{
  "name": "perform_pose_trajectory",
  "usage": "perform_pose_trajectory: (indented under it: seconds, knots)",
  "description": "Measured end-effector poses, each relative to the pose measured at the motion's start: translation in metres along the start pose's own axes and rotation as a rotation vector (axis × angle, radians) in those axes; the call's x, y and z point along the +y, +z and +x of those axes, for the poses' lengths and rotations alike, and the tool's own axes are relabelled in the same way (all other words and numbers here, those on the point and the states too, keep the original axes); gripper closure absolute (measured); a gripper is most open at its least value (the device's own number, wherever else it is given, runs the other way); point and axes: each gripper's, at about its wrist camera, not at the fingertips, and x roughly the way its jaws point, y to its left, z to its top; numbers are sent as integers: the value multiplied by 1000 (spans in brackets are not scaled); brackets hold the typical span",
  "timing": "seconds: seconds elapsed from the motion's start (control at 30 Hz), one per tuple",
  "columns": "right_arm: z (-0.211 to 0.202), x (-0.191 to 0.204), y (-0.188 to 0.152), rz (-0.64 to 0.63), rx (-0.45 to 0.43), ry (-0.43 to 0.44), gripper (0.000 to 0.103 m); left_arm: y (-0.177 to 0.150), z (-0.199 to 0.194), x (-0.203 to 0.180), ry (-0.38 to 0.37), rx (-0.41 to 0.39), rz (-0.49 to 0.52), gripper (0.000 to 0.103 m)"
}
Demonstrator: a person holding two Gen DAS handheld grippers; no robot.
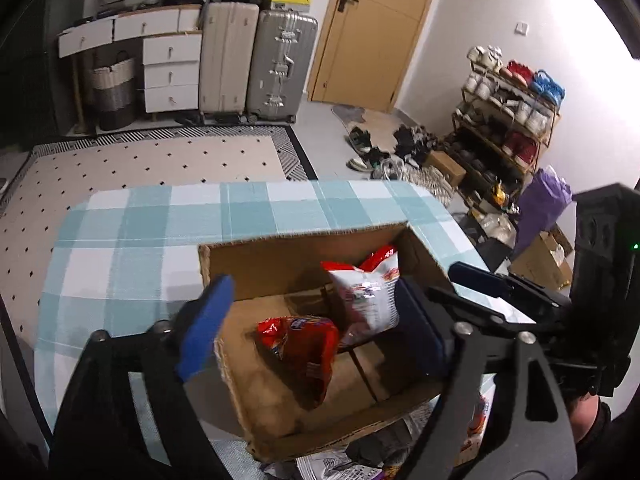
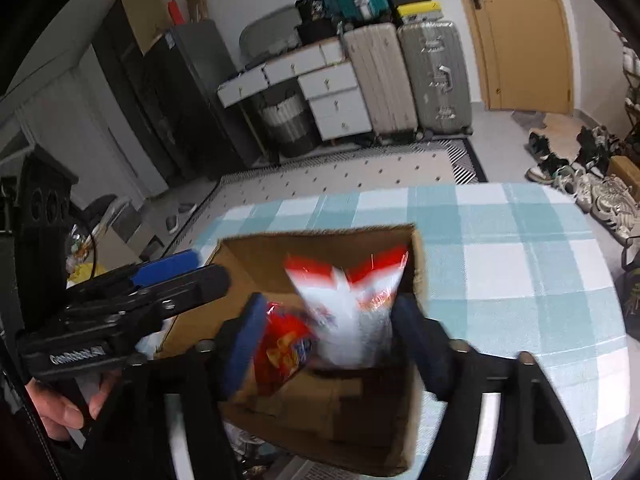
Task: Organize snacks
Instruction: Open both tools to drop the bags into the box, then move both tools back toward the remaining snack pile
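Grippers over an open cardboard box (image 1: pixel 256 272) on a blue-checked tablecloth (image 1: pixel 120 248). Left gripper (image 1: pixel 320 320) above the box, jaws spread wide, gripping nothing. Right gripper (image 2: pixel 328 332) reaching in beside it, jaws apart around the white-and-red snack bag (image 2: pixel 352 300); contact unclear through blur. Bag upright, long axis vertical, red top up. Red snack bag (image 1: pixel 300 348) slumped alongside on the box floor. "GenRobot.AI" legible on the left gripper's body; bag printing unreadable.

Box (image 1: pixel 280 268) open-topped (bags (image 1: pixel 368 296) inside)
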Motion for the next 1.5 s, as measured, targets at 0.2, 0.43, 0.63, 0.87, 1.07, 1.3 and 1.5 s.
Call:
perform_pose_trajectory:
  seconds: [0.2,0.43,0.63,0.87,1.07,1.3,1.5]
  knots:
    - [-16,7,-1,-28,-14,-14,19,-4,-19,-7,3,-15,17,22]
    - [-39,22,-4,-59,-34,-9,19,-13,-43,-16,5,-30,23,21]
    - [-60,35,-7,-74,-61,-6,19,-17,-70,-20,14,-47,25,21]
    - [-94,48,-15,-87,-97,3,16,-29,-106,-28,27,-66,28,21]
    - [-125,60,-27,-98,-124,5,15,-43,-135,-37,50,-76,38,21]
    - [-161,74,-49,-118,-147,8,13,-64,-170,-51,68,-92,49,19]
    - [-190,87,-72,-143,-168,9,11,-89,-197,-65,83,-118,52,15]
